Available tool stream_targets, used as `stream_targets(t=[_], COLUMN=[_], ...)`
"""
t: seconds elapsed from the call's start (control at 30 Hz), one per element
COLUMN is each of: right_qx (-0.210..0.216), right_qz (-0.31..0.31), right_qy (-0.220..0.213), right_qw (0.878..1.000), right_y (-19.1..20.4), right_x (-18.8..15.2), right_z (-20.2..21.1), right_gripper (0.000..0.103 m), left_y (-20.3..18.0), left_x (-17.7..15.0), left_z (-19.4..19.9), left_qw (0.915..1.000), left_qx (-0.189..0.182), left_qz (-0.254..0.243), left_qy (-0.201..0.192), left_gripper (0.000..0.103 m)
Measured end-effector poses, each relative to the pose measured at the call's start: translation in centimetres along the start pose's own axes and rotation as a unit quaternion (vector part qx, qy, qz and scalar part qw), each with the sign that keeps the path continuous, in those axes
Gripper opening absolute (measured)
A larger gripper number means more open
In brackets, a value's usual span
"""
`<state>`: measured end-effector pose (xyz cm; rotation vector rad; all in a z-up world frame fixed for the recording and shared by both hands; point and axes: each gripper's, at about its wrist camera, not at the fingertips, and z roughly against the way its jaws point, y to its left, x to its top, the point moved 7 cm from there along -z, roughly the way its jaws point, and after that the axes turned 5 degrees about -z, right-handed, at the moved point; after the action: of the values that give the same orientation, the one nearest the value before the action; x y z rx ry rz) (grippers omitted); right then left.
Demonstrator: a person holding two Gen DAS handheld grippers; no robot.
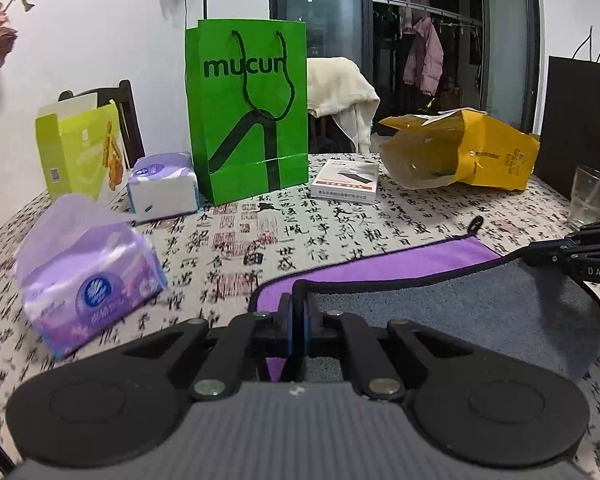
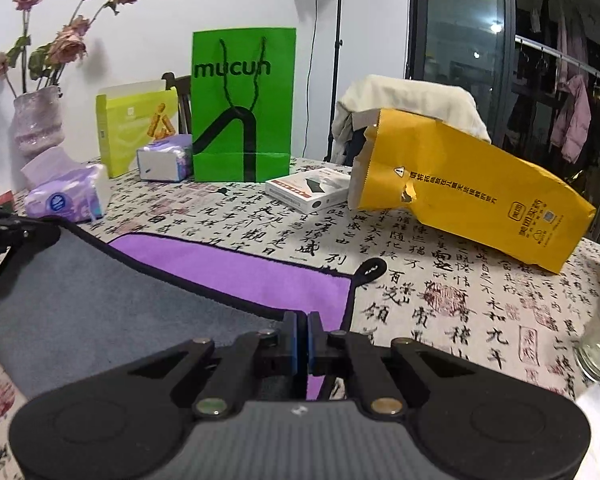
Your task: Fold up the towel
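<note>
I have the left gripper point(image 1: 299, 316) and right gripper point(image 2: 302, 334) each clamped on a near corner of the towel point(image 2: 236, 272), grey underside lifted toward 12 o'clock over the purple half on the counter point(image 2: 440, 308). First fold looks underway, unfinished.

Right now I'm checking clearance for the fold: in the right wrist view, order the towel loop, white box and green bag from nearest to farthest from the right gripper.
1. Towel loop, just ahead and right of the right gripper.
2. White box, mid-table, ahead.
3. Green bag, upright at the far edge, slightly left.
</note>
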<state>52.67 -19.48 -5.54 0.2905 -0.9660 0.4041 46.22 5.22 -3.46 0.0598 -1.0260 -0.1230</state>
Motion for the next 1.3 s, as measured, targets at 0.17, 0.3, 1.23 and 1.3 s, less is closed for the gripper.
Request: stream_targets(t=[0.17, 0.3, 1.23, 1.3], right_qx=[0.002, 0.001, -0.055, -0.064], right_qz=[-0.003, -0.001, -0.103, -0.103], right_qy=[0.011, 0.014, 0.072, 0.080], right_qw=[1.000, 1.000, 0.991, 0.989], right_y=[-1.0, -1.4, -5.2, -5.1], right_x=[1.3, 2.3, 3.4, 3.2], right_z=[-2.8, -4.7, -9.2, -8.9], right_gripper=[0.005, 0.005, 0.096, 0.100], left_y=[1.2, 1.8, 4.5, 4.5], left_x=[0.9, 1.2, 0.8, 0.7], left_z=[-2.9, -4.9, -9.0, -8.6], left_qw=[0.9999, 0.9996, 0.9927, 0.9921], left_qx=[-0.002, -0.006, 0.011, 0.019], left_qz=[0.008, 0.009, 0.062, 0.064], left_qy=[0.013, 0.024, 0.103, 0.106], left_gripper=[0.006, 0.006, 0.103, 0.103])
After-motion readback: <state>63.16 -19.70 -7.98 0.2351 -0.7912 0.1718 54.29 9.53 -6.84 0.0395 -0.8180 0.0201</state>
